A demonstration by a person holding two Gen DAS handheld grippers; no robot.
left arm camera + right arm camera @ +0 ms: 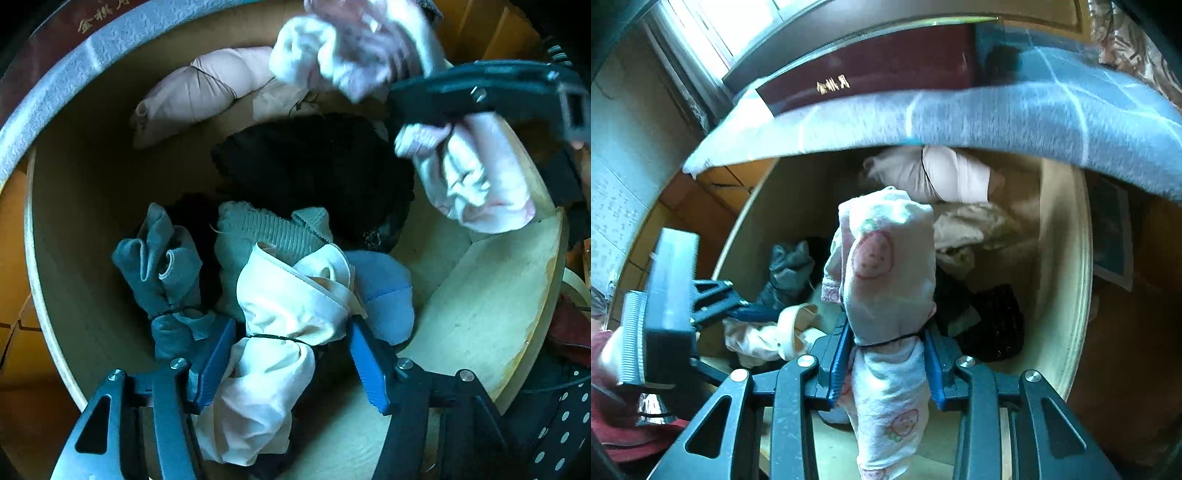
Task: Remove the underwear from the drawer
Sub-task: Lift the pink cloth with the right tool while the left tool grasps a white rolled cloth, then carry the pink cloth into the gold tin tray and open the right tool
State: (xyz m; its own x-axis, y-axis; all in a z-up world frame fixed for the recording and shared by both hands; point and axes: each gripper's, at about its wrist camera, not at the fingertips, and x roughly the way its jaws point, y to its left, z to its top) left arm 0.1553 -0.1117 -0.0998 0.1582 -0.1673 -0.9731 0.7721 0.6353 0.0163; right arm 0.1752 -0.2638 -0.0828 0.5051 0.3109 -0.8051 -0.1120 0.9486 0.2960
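Note:
The wooden drawer [40,277] holds several rolled underwear bundles. My left gripper [291,326] reaches into it, and its blue fingers [218,365] press both sides of a cream bundle [280,295] tied with a black band; the bundle still rests among the others. My right gripper [890,332] is shut on a pink printed bundle [886,273] at its black band and holds it upright above the drawer [1067,277]. In the left wrist view that pink bundle [476,184] hangs from the black gripper body at the upper right.
A grey-blue bundle [162,266], a green ribbed piece [266,229], a blue piece [384,291], a black garment [314,166] and a pale pink bundle [199,92] lie in the drawer. A grey-blue cloth [997,118] overhangs the drawer's back under a dark red box [868,81].

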